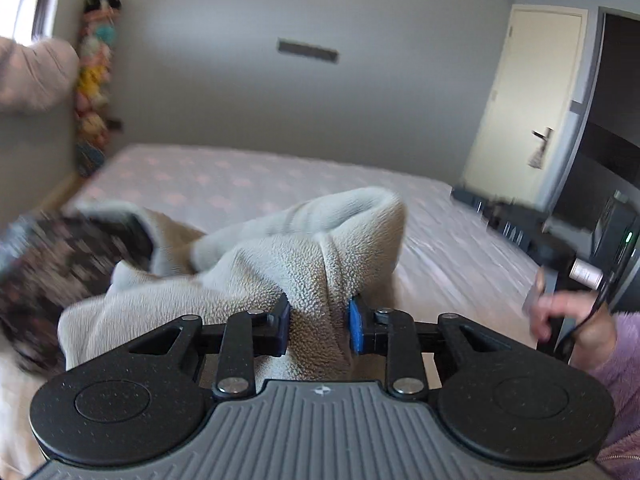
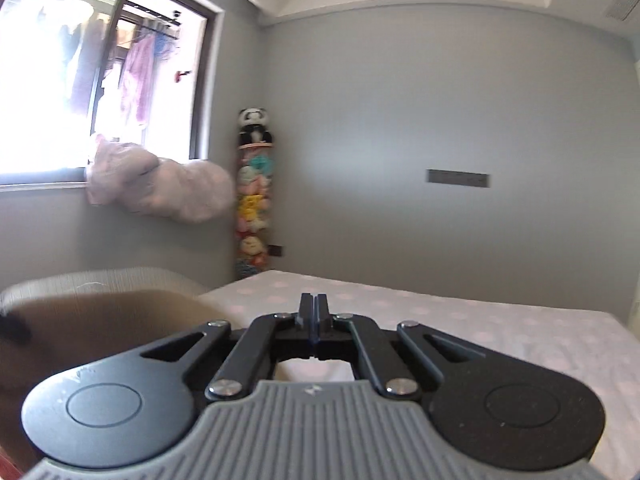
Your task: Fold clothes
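Note:
My left gripper [image 1: 319, 326] is shut on a thick fold of a grey fleece garment [image 1: 256, 264] and holds it bunched up above the bed [image 1: 248, 178]. A dark patterned cloth [image 1: 52, 272] lies blurred to the garment's left. My right gripper [image 2: 313, 320] is shut with nothing between its fingers, raised over the bed [image 2: 460, 320] and facing the far wall. In the left wrist view the right gripper's body [image 1: 520, 232] shows at the right edge, held by a hand [image 1: 568, 316]. A brown cloth shape [image 2: 100, 316] shows blurred at the left of the right wrist view.
A tall column of plush toys [image 2: 253, 192] stands in the corner. A pink bundle [image 2: 160, 184] sits on the window sill. A closed cream door [image 1: 524, 104] and dark shelving [image 1: 612, 152] stand to the right of the bed.

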`<state>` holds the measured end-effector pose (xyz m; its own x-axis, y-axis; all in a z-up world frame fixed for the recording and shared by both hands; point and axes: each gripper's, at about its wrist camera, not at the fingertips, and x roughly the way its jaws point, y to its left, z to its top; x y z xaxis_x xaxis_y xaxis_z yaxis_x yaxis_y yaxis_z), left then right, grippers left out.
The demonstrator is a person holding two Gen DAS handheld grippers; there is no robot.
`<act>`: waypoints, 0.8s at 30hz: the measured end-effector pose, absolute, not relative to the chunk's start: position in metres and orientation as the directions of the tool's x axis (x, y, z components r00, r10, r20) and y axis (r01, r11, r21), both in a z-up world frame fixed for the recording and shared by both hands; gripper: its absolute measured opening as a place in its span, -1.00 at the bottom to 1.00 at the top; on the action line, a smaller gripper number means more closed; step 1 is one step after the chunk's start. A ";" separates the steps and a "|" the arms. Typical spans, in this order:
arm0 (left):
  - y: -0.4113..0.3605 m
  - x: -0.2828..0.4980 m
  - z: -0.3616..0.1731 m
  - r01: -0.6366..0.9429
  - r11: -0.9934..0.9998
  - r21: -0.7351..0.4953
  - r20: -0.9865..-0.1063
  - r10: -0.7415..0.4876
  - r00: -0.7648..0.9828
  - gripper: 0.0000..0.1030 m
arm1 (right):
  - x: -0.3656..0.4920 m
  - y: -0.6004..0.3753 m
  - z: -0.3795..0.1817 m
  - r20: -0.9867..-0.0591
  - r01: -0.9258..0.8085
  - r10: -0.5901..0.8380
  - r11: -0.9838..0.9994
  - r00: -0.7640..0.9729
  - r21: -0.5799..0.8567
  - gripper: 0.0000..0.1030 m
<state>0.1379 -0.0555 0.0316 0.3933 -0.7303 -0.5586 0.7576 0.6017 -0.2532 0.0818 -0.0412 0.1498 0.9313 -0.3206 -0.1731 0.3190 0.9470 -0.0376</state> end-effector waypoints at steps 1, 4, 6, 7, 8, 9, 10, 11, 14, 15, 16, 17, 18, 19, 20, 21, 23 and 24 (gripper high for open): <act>-0.061 0.136 0.016 0.756 0.594 -0.274 -0.571 -0.733 0.369 -0.50 | 0.072 -0.049 0.151 -0.191 0.327 -0.328 0.944 0.925 -0.037 -0.99; -0.069 0.131 -0.024 0.734 0.591 -0.334 -0.583 -0.742 0.332 -0.49 | 0.051 -0.059 0.138 -0.269 0.327 -0.326 0.944 0.906 -0.044 -0.99; -0.065 0.124 -0.038 0.718 0.600 -0.354 -0.579 -0.743 0.336 -0.44 | 0.042 -0.056 0.121 -0.316 0.309 -0.303 0.950 0.899 -0.030 -0.94; -0.063 0.121 -0.042 0.708 0.609 -0.357 -0.574 -0.742 0.348 -0.39 | 0.037 -0.053 0.112 -0.341 0.299 -0.285 0.954 0.896 -0.012 -0.89; -0.059 0.118 -0.045 0.696 0.619 -0.363 -0.567 -0.740 0.361 -0.35 | 0.033 -0.049 0.102 -0.363 0.288 -0.264 0.958 0.894 0.012 -0.88; -0.053 0.115 -0.046 0.686 0.625 -0.373 -0.560 -0.741 0.370 -0.27 | 0.030 -0.044 0.093 -0.379 0.274 -0.240 0.961 0.894 0.038 -0.86; -0.047 0.111 -0.046 0.677 0.627 -0.385 -0.550 -0.745 0.377 -0.06 | 0.030 -0.038 0.085 -0.391 0.256 -0.211 0.964 0.896 0.068 -0.70; -0.039 0.107 -0.047 0.669 0.631 -0.393 -0.537 -0.748 0.390 0.13 | 0.031 -0.030 0.079 -0.400 0.235 -0.179 0.967 0.899 0.096 -0.35; -0.019 0.098 -0.044 0.642 0.659 -0.392 -0.510 -0.737 0.444 0.22 | 0.036 -0.006 0.067 -0.413 0.173 -0.093 0.971 0.906 0.162 -0.02; -0.013 0.097 -0.043 0.631 0.667 -0.396 -0.503 -0.733 0.458 0.23 | 0.038 0.001 0.065 -0.416 0.153 -0.066 0.972 0.907 0.179 -0.01; -0.006 0.096 -0.043 0.617 0.676 -0.403 -0.498 -0.728 0.471 0.26 | 0.042 0.008 0.063 -0.419 0.131 -0.041 0.973 0.907 0.189 0.07; 0.000 0.098 -0.043 0.600 0.688 -0.409 -0.497 -0.719 0.486 0.31 | 0.045 0.016 0.062 -0.420 0.109 -0.016 0.974 0.907 0.199 0.16; 0.005 0.103 -0.042 0.583 0.702 -0.409 -0.499 -0.707 0.501 0.33 | 0.048 0.024 0.061 -0.422 0.087 0.009 0.974 0.907 0.209 0.20; 0.010 0.107 -0.041 0.567 0.717 -0.406 -0.503 -0.693 0.516 0.35 | 0.049 0.031 0.059 -0.422 0.065 0.034 0.974 0.906 0.219 0.27; 0.012 0.104 -0.038 0.551 0.733 -0.400 -0.508 -0.677 0.532 0.36 | 0.048 0.037 0.058 -0.420 0.045 0.057 0.973 0.905 0.229 0.34; 0.015 0.104 -0.037 0.538 0.744 -0.397 -0.513 -0.666 0.542 0.36 | 0.052 0.043 0.058 -0.420 0.028 0.076 0.972 0.904 0.235 0.36; 0.020 0.106 -0.036 0.518 0.757 -0.398 -0.521 -0.652 0.551 0.36 | 0.067 0.054 0.060 -0.424 -0.001 0.106 0.970 0.899 0.241 0.44; 0.023 0.108 -0.038 0.511 0.760 -0.402 -0.524 -0.649 0.552 0.36 | 0.074 0.059 0.059 -0.431 -0.007 0.113 0.971 0.895 0.240 0.44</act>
